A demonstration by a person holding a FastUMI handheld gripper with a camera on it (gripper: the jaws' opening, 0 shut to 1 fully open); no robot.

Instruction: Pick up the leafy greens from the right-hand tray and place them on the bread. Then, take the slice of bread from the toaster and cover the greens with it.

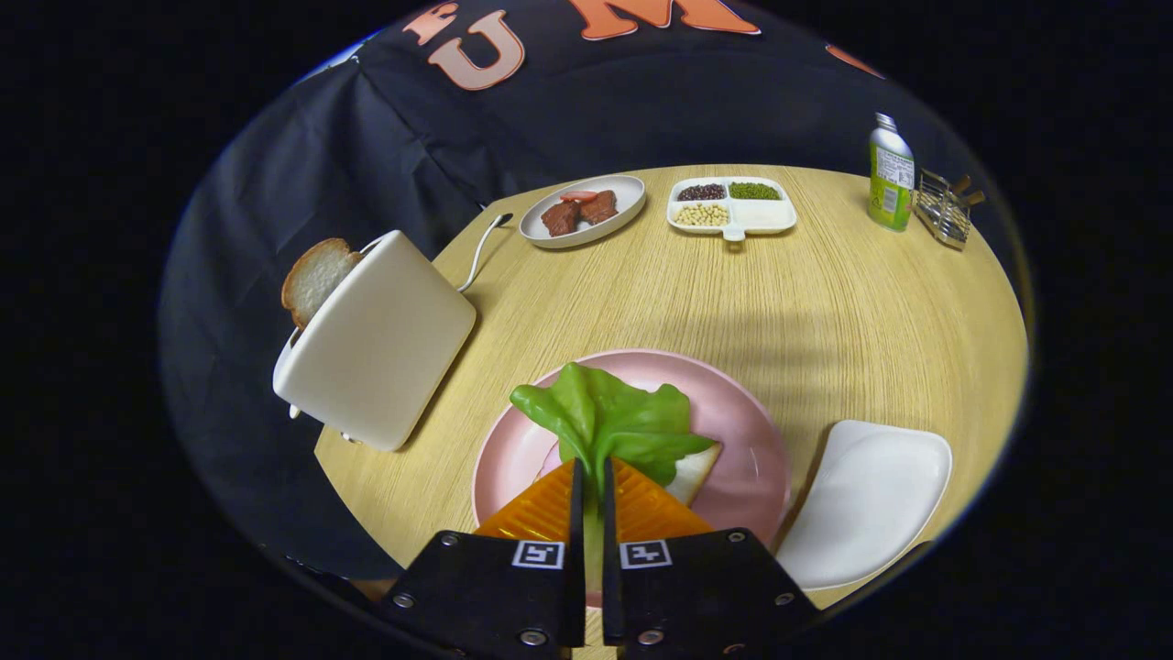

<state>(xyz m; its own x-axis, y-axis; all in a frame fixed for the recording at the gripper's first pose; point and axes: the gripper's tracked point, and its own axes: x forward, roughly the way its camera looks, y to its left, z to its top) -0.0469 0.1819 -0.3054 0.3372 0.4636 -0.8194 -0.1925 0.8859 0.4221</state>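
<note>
Counter w/ pink plate (pixel 733 412): gripper (pixel 593 477) pinching greens (pixel 609 417) over bread (pixel 694 472); next, release, then toaster slice (pixel 316 275).

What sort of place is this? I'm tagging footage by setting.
Likely a staged kitchen-table booth: a toaster holding bread, a pink plate and a compartment tray of beans on a round wooden table. The tongs grip lettuce.

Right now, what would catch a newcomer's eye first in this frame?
The leafy greens, pinched between the gripper fingers, hang over the bread on the pink plate. Beyond them to the left, a bread slice sticks out of the white toaster. The white tray lies beside the plate.
</note>
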